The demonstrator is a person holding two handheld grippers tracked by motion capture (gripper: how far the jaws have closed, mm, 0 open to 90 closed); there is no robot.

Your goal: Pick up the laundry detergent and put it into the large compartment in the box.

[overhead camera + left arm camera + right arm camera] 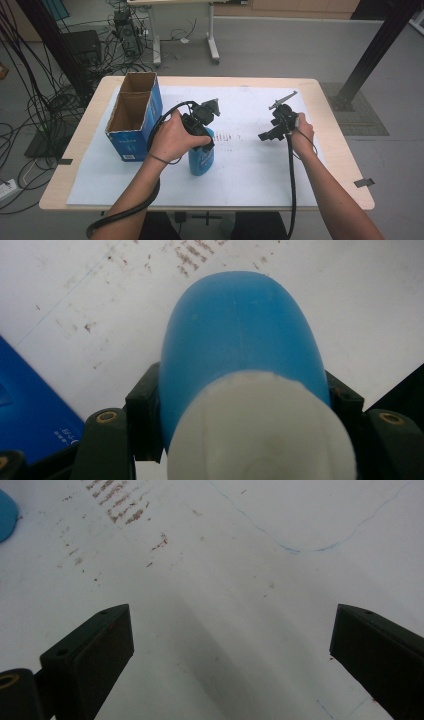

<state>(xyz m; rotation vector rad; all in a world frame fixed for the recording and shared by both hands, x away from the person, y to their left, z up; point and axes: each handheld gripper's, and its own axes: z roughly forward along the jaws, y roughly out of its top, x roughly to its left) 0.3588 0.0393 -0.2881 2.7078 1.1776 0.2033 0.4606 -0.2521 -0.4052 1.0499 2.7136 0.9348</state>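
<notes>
Nearby, blue box (135,145) with unreadable white print.

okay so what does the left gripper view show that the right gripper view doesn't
Left gripper view: the left tool clamped on the blue bottle near its white cap, with a corner of the blue box beside it.

Right gripper view: the right tool with jaws wide apart, nothing between them, and a thin blue pen line on the sheet.

Both: the white sheet with brownish smudges, and some of the bottle.
</notes>
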